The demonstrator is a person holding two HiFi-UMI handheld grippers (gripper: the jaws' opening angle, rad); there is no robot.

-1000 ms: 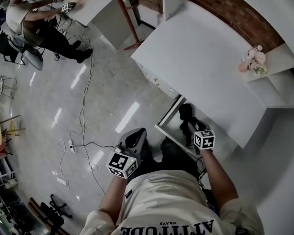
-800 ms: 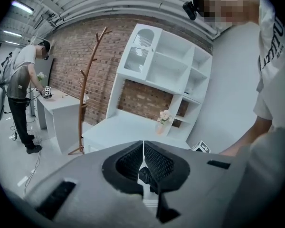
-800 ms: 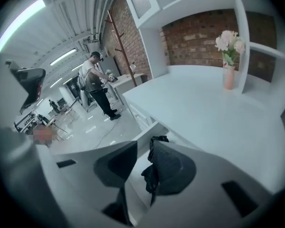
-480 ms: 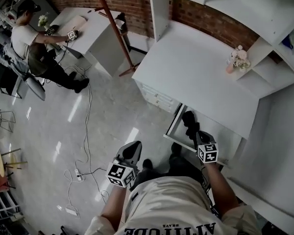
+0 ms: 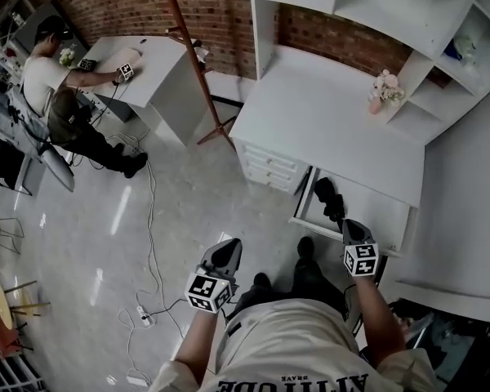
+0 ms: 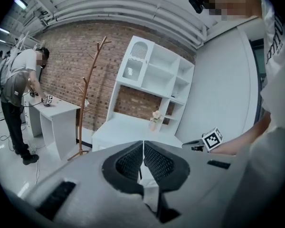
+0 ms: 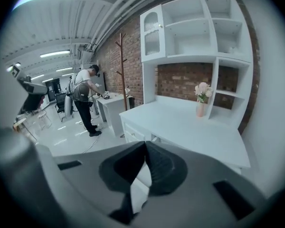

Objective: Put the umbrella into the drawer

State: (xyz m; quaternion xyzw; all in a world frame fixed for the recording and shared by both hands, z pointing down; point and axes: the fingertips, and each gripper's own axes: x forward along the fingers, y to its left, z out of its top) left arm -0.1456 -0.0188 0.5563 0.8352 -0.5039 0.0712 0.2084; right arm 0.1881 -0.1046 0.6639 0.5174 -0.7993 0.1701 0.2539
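Note:
A black folded umbrella [image 5: 327, 197] lies in the open drawer [image 5: 376, 212] under the white desk [image 5: 327, 121]. My right gripper [image 5: 349, 226] hovers just in front of the umbrella's near end, shut and empty. In the right gripper view its jaws [image 7: 145, 145] meet with nothing between them and look over the desk top [image 7: 190, 127]. The left gripper [image 5: 229, 246] hangs over the floor left of the drawer, also shut and empty. In the left gripper view its closed tips [image 6: 143, 143] face the desk [image 6: 128, 127], and the right gripper's marker cube [image 6: 212, 139] shows at the right.
A vase of flowers [image 5: 382, 88] stands at the desk's back corner below white shelves [image 5: 392, 6]. A wooden coat stand [image 5: 198, 64] rises left of the desk. A person [image 5: 53, 96] works at a small white table [image 5: 151, 68]. Cables [image 5: 151, 243] trail over the floor.
The right gripper has lifted back from the umbrella, which stays in the drawer. The left gripper has shifted across the floor. The head view has swung up toward the shelves.

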